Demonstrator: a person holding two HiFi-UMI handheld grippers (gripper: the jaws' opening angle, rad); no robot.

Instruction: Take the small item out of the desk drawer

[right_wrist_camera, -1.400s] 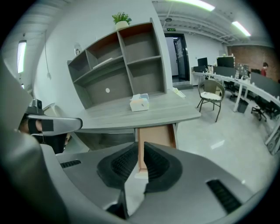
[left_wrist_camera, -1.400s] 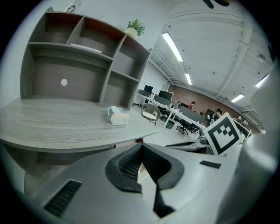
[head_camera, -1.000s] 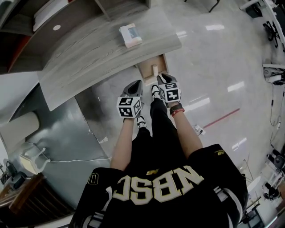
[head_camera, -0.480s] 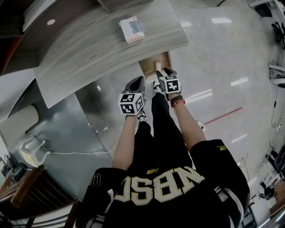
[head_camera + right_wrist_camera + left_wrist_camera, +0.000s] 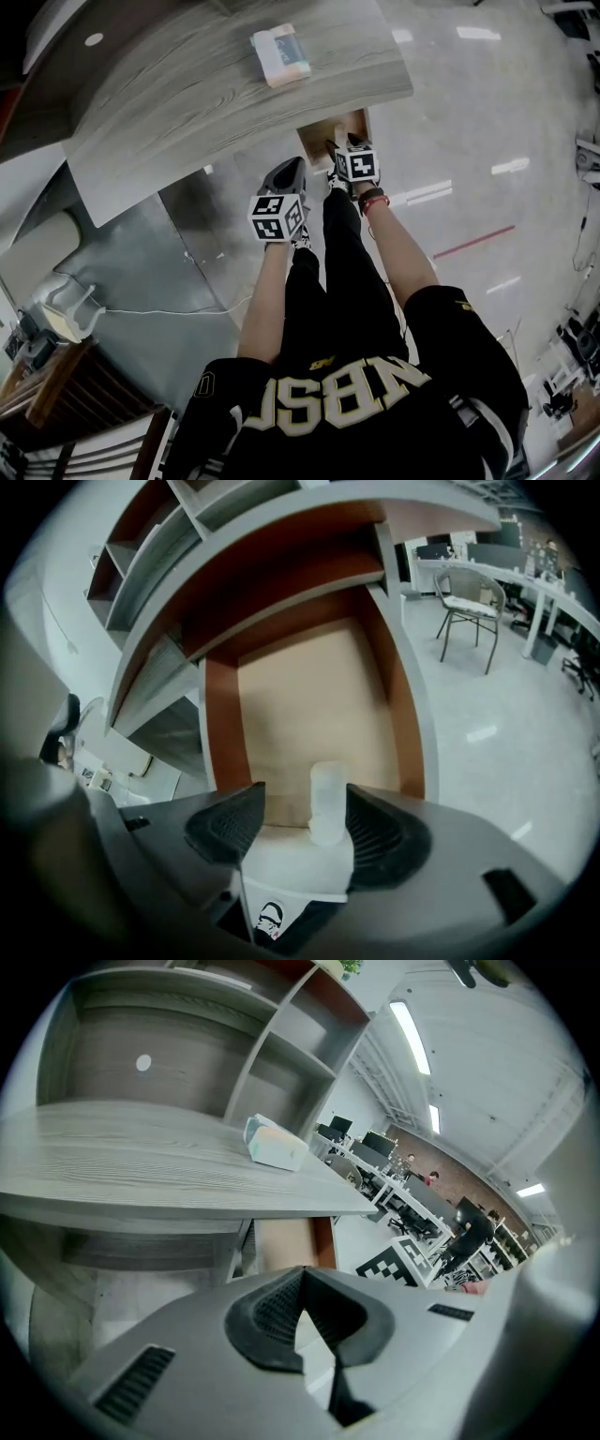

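Observation:
A small white bottle-like item point(image 5: 327, 803) stands near the front of the open desk drawer point(image 5: 309, 705), which has a tan floor and reddish-brown sides. My right gripper point(image 5: 302, 808) straddles the item. Its jaws are opening, and the black pads point(image 5: 225, 822) stand clear of the item on either side. In the head view the right gripper point(image 5: 345, 143) reaches over the drawer point(image 5: 314, 141) under the desk edge, and its marker cube hides the item. My left gripper point(image 5: 291, 171) hangs beside it, left of the drawer, shut and empty, with its pads point(image 5: 272, 1312) touching.
The grey wood-grain desk point(image 5: 187, 94) carries a white box point(image 5: 280, 54), which the left gripper view also shows point(image 5: 275, 1145). Shelves rise behind the desk point(image 5: 281, 1044). A grey mat point(image 5: 141, 272) lies under the desk. A chair point(image 5: 469, 602) stands on the glossy floor to the right.
My right gripper has moved forward over the drawer front, closer to the desk edge. The left gripper has kept its place beside it.

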